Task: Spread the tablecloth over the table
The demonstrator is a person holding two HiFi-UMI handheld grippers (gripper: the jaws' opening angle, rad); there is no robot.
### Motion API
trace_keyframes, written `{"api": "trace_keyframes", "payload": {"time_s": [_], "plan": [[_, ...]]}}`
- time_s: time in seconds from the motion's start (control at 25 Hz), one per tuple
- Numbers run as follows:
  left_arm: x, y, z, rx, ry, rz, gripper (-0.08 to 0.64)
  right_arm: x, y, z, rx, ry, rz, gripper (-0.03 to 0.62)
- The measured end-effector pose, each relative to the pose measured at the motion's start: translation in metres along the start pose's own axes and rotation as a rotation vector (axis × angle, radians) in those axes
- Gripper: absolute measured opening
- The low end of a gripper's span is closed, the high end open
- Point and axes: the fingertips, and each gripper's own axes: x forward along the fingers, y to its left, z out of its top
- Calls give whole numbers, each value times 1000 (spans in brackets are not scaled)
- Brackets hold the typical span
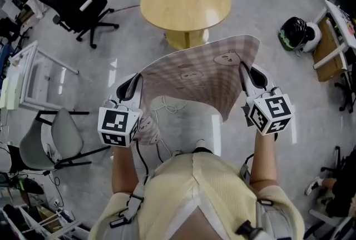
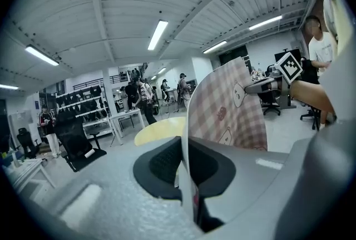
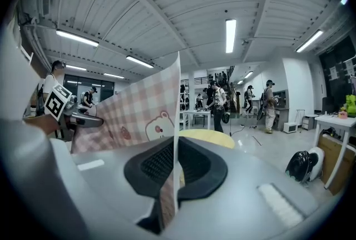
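Tablecloth [image 1: 206,75] in left hand-held gripper [image 1: 133,84], right hand-held gripper [image 1: 248,75], seemingly airborne

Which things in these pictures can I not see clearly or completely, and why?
1. Head view: the floor under the tablecloth, covered by the cloth.
2. Gripper views: most of the table, behind the left tool or right tool and the cloth.
3. Right gripper view: the person's face, under a mosaic patch.
4. Gripper views: the distant people, too small for detail.

I've got open floor [image 1: 261,75] ahead, right up to the round table [image 1: 185,4]. A black office chair [image 1: 75,3] crowds its left, and a grey chair [image 1: 67,133] stands near my left side.
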Motion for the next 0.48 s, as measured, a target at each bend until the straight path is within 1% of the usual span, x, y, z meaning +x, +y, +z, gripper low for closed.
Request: {"api": "trace_keyframes", "payload": {"time_s": [0.16, 0.32, 0.48], "plan": [[15, -7, 9, 35, 17, 17, 5, 2, -16, 2, -8, -8, 14, 9], [25, -10, 25, 112, 14, 28, 5, 4, -32, 10, -29, -23, 13, 9], [34, -6, 39, 164, 11, 31, 6, 14, -41, 21, -58, -42, 14, 9]]}}
